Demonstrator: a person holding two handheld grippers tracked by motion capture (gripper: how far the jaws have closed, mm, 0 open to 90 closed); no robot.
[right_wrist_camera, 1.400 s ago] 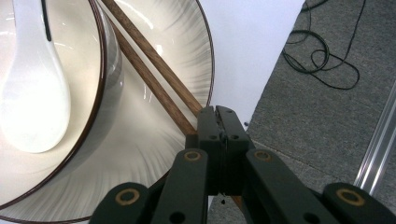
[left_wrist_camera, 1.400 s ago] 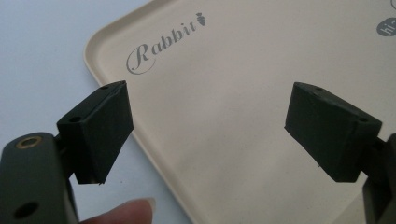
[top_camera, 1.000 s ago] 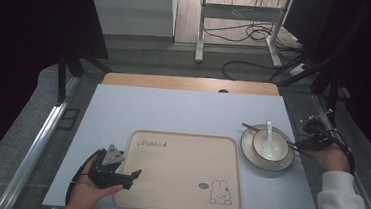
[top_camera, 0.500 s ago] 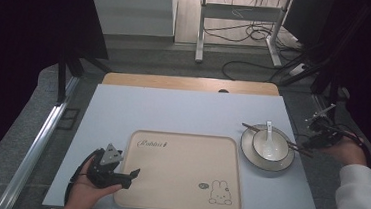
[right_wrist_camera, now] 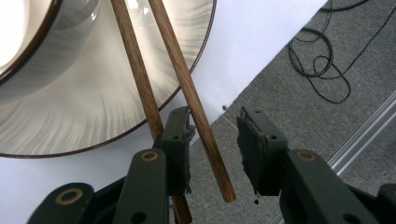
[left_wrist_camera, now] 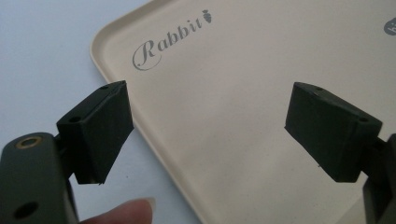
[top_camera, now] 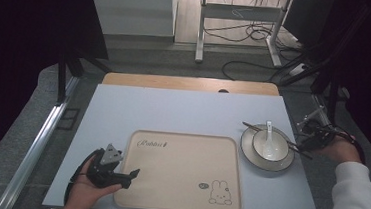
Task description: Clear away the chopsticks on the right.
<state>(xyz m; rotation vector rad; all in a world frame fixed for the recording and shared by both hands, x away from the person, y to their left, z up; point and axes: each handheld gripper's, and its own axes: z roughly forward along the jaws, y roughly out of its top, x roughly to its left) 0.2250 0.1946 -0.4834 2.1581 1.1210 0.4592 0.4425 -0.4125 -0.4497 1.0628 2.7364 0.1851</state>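
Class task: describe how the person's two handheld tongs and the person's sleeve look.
Both tongs are black. The left tongs carry a grey three-cornered plate on top, and their two blocky black jaws have small screw holes. The right tongs show brass-coloured rivets on dark arms. The right forearm wears a white sleeve.

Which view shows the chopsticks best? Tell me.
The right gripper view: the chopsticks fill it, one end between the open right tongs, crossing the plate. The high view shows them small; the left gripper view faces the tray.
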